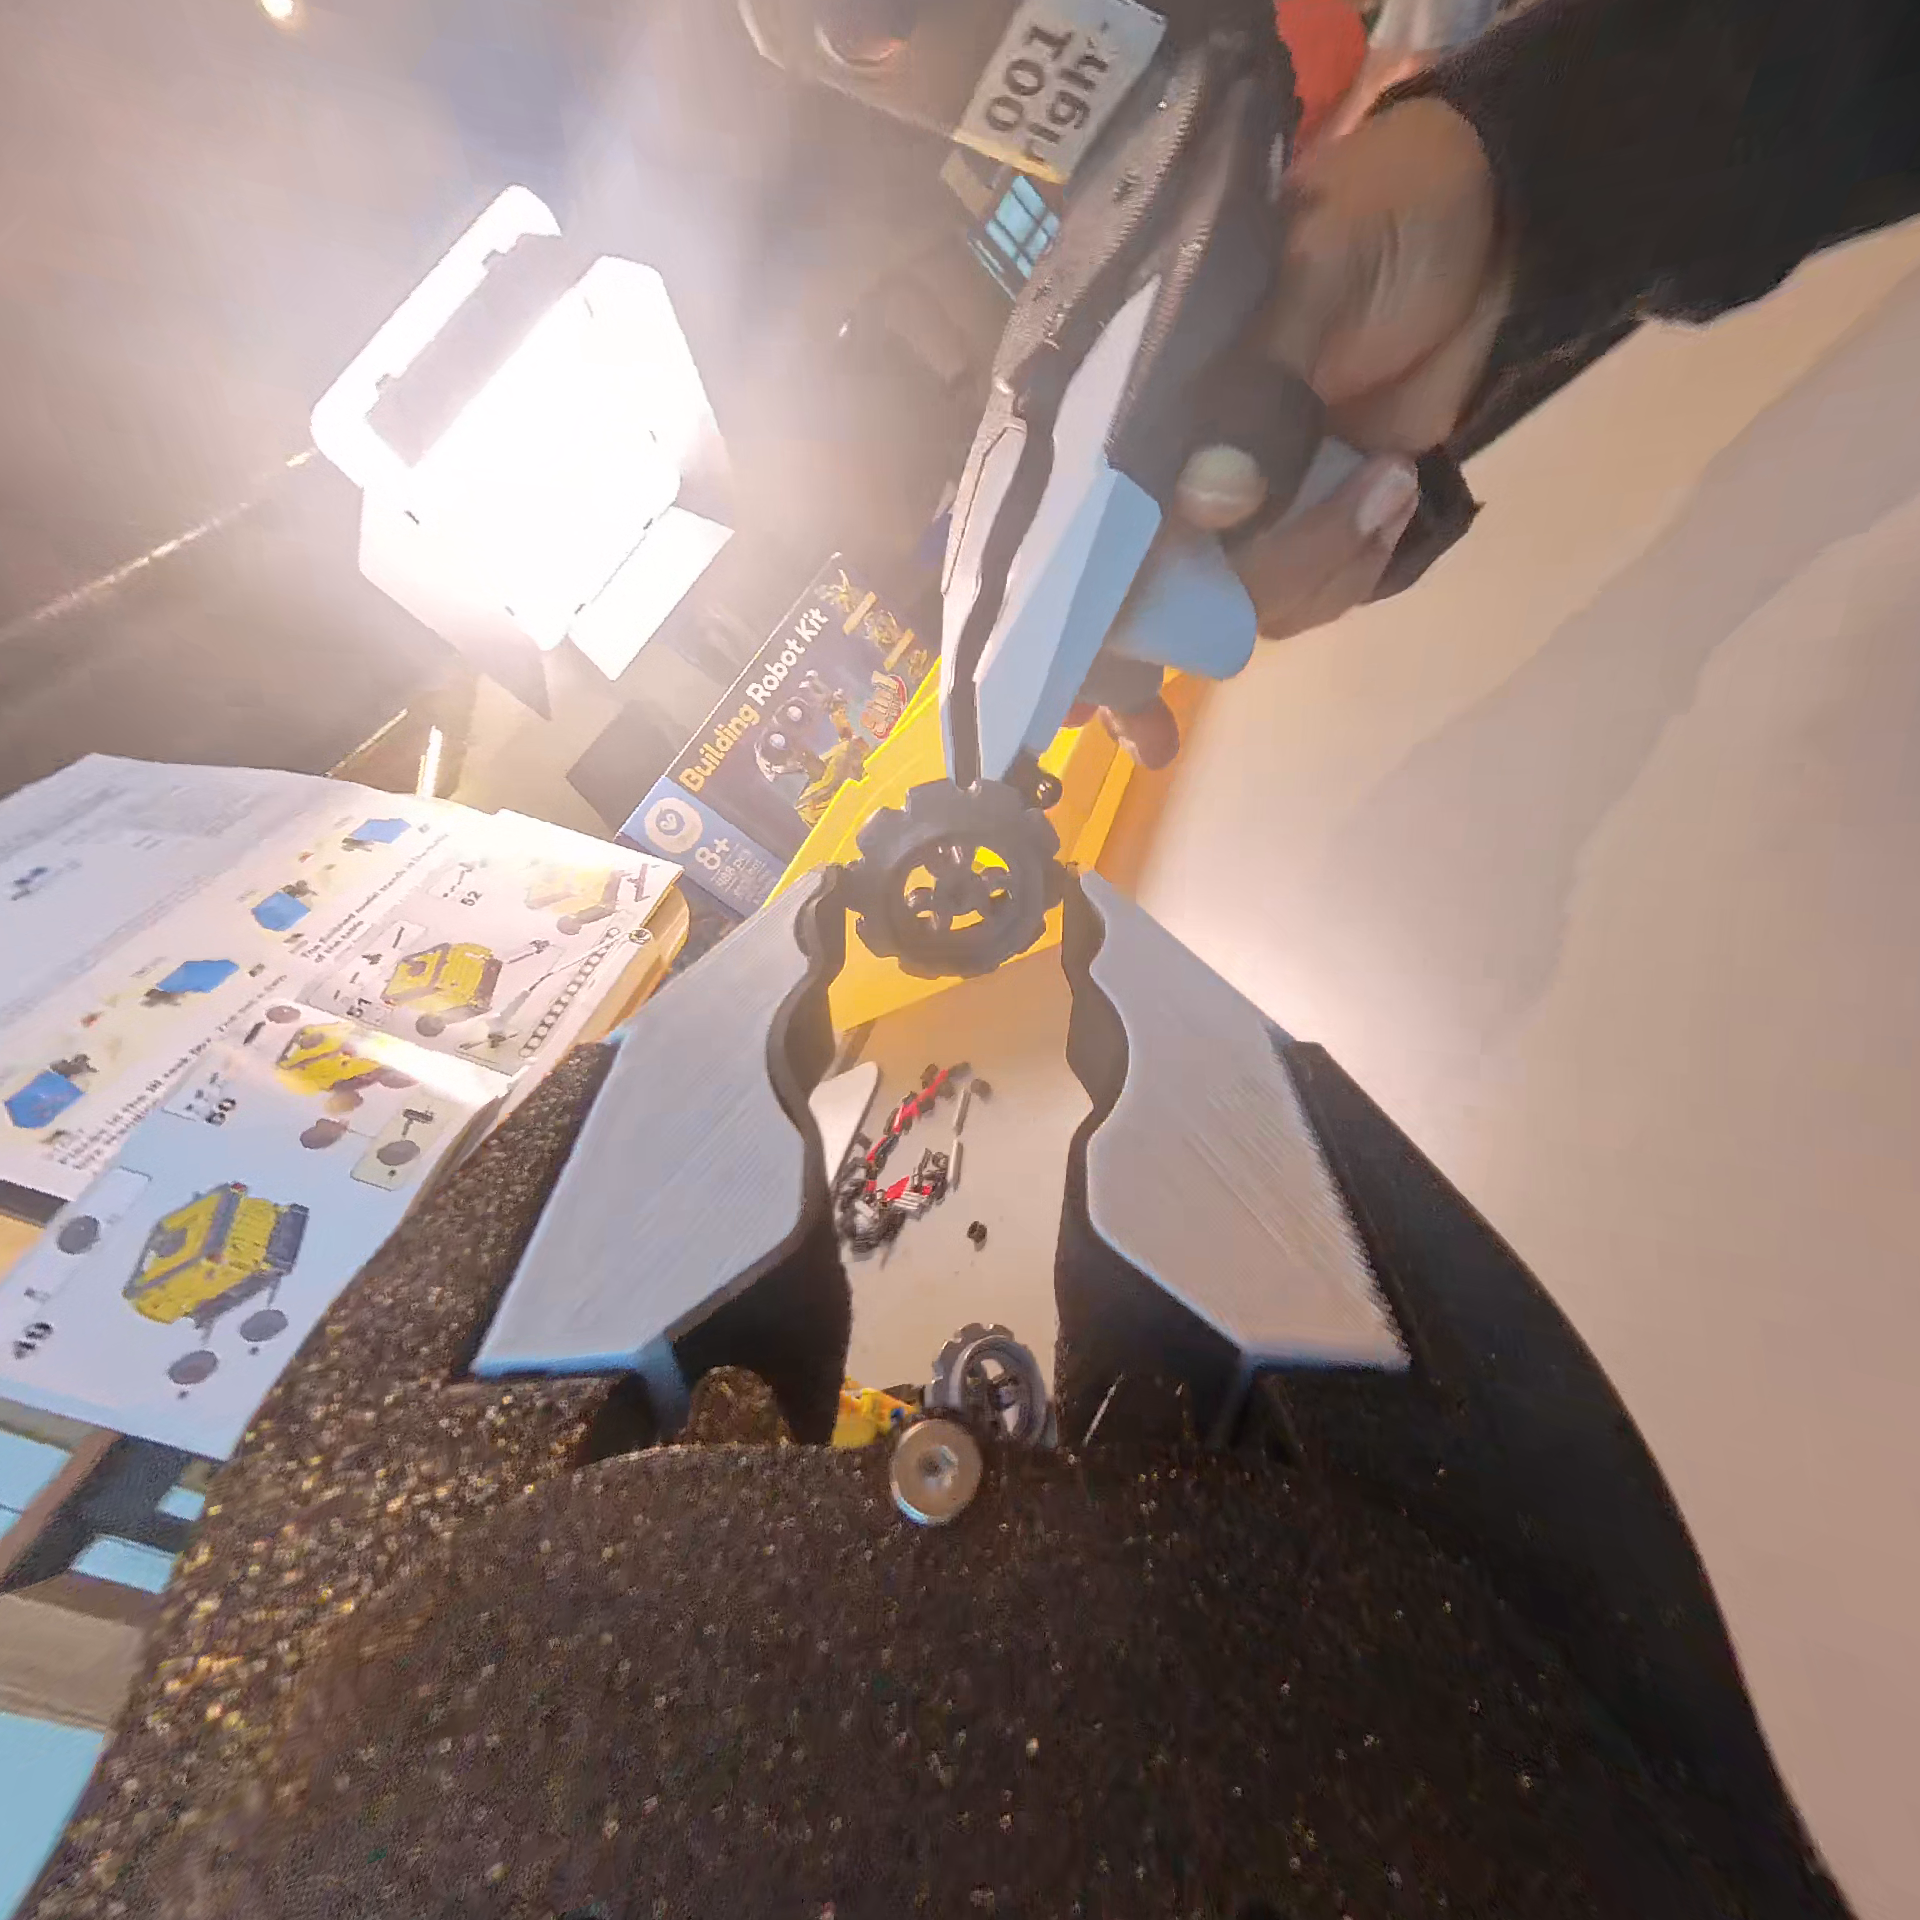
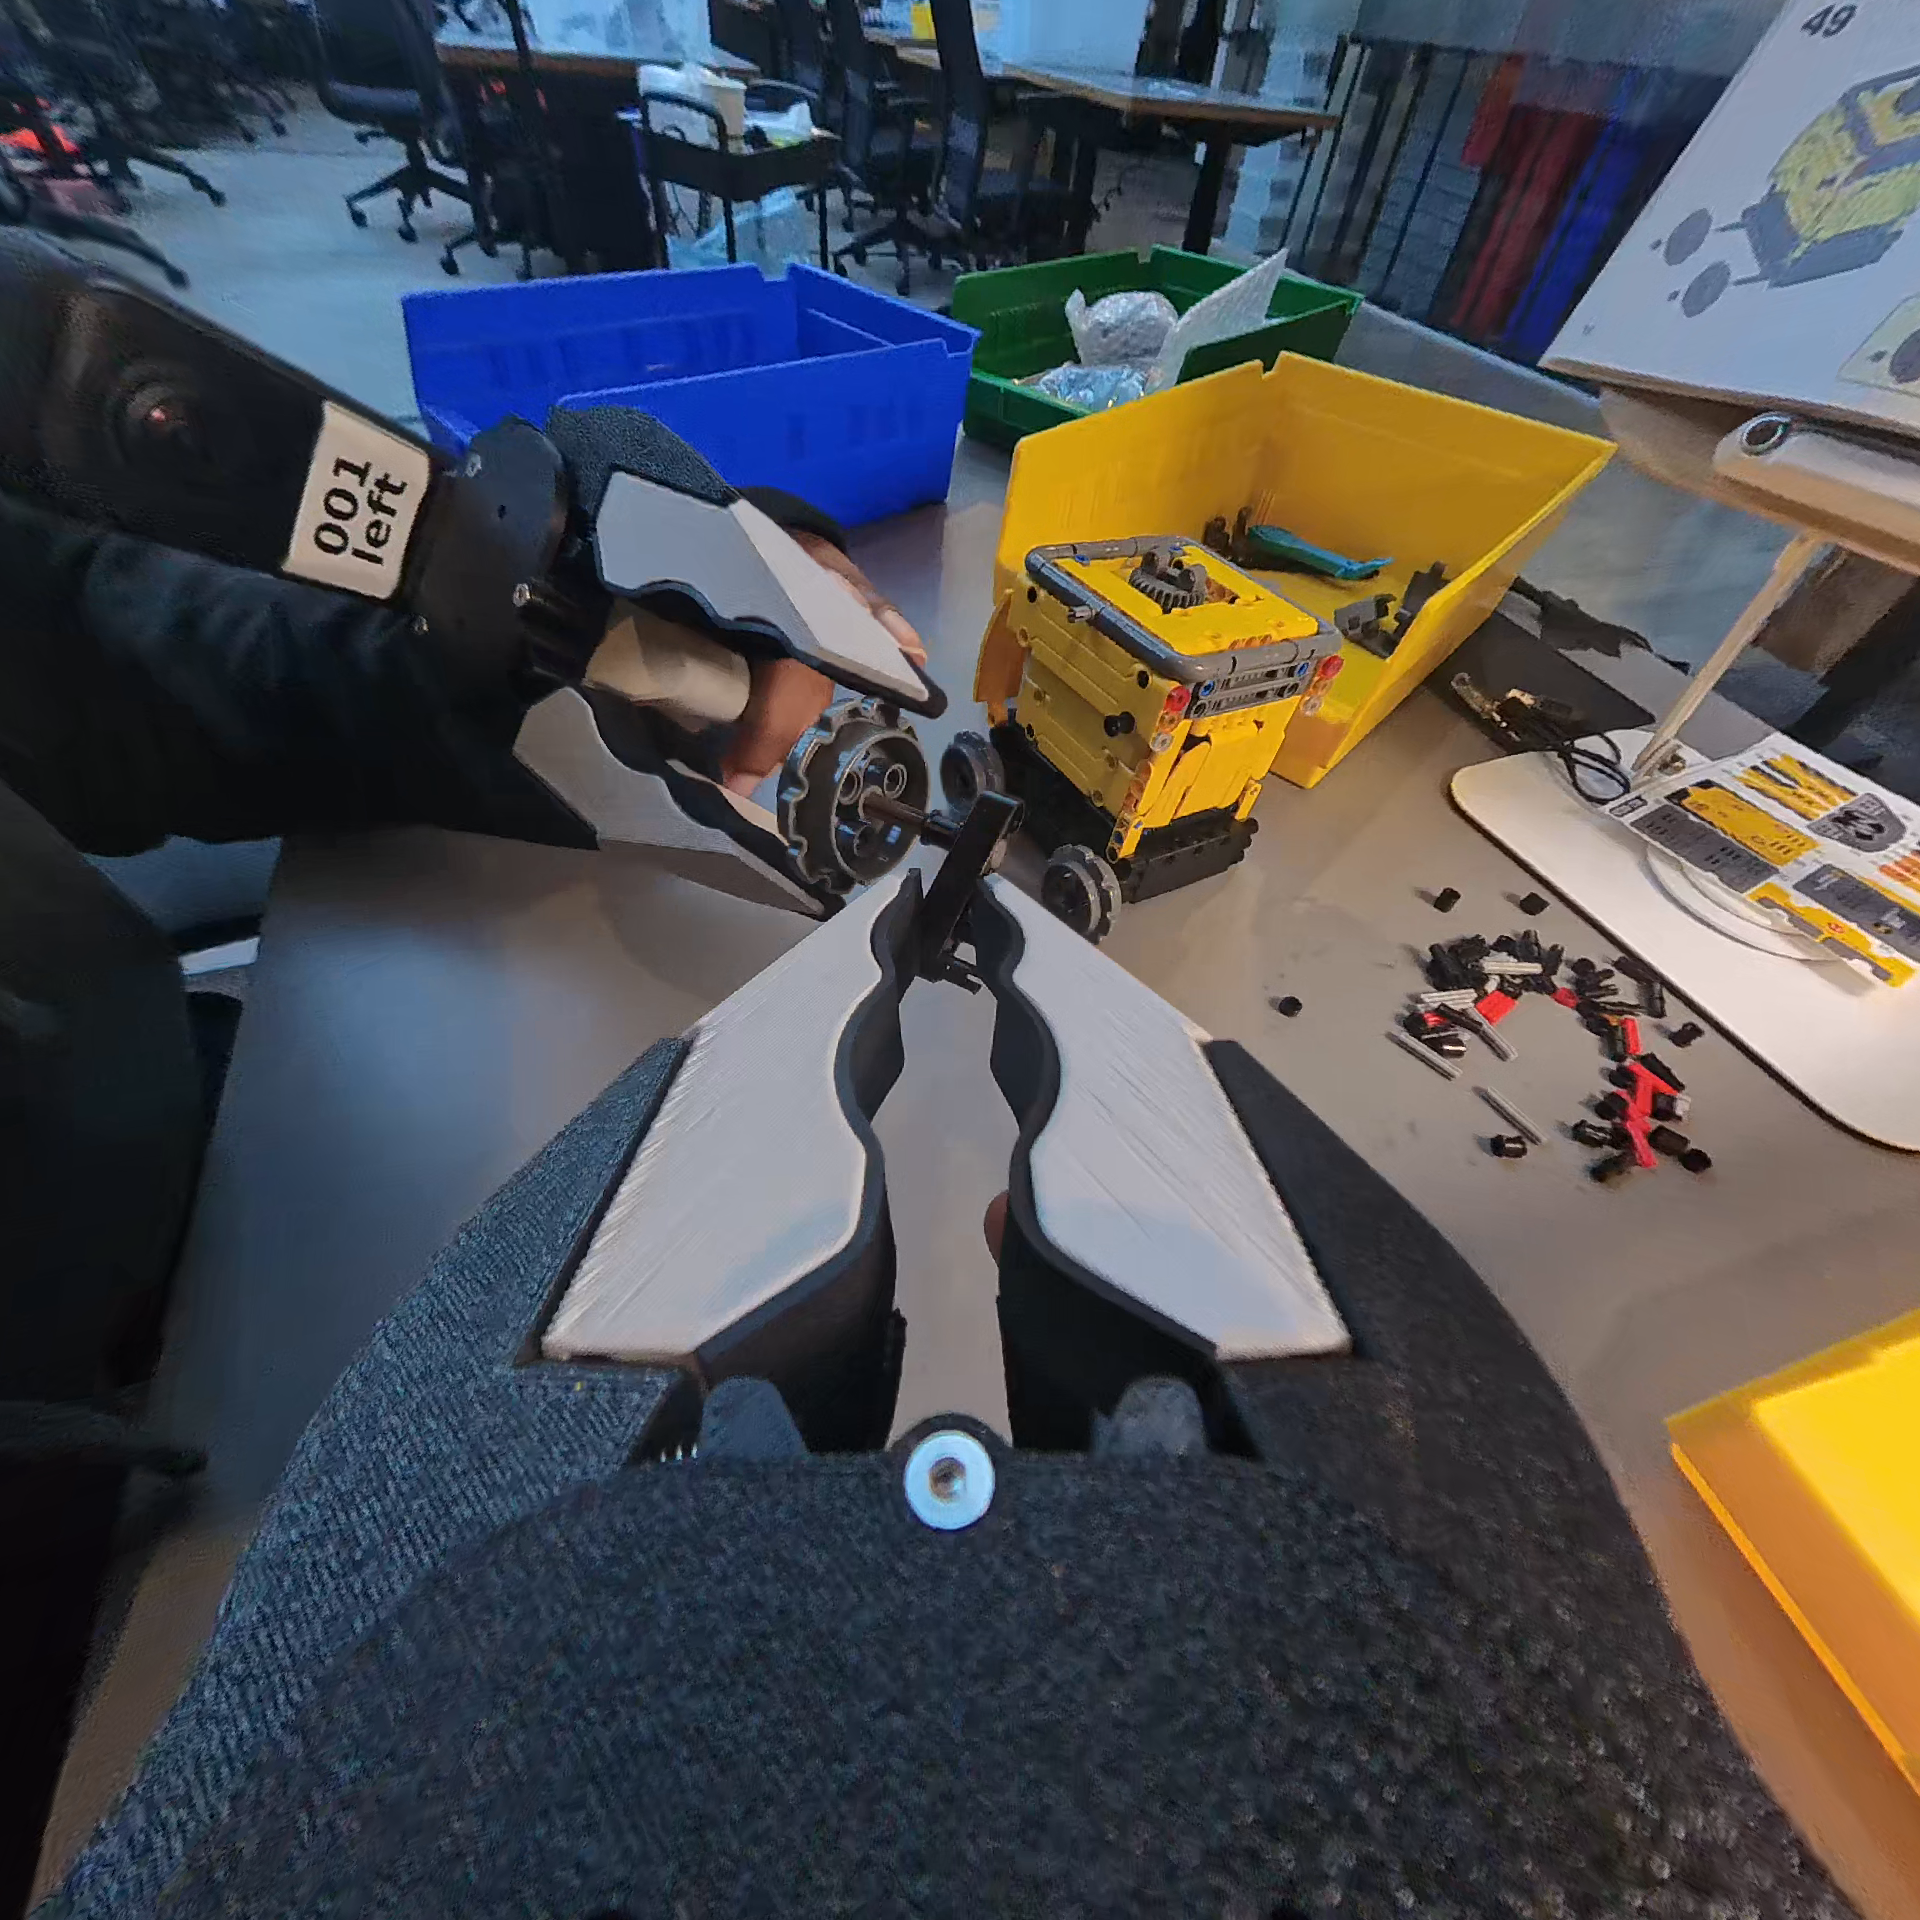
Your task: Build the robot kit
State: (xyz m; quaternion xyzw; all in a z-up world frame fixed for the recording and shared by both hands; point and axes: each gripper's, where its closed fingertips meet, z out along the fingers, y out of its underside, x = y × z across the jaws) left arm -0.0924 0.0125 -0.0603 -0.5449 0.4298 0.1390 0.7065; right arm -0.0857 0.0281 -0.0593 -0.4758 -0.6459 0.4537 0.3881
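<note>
My left gripper is shut on a black toothed wheel, gripping its rim from both sides above the table. In the right wrist view the wheel has a short black axle sticking out of its hub. My right gripper is shut on a thin black beam whose far end sits on that axle. In the left wrist view the right gripper comes down from above and its tips meet the wheel's top edge. A yellow brick vehicle stands just behind.
A yellow bin sits behind the vehicle, with blue and green bins farther back. Loose black and red parts lie to the right. An instruction booklet is on a stand. A kit box and a bright lamp stand beyond. Only a small space, under 4 cm, lies between the two pairs of fingers.
</note>
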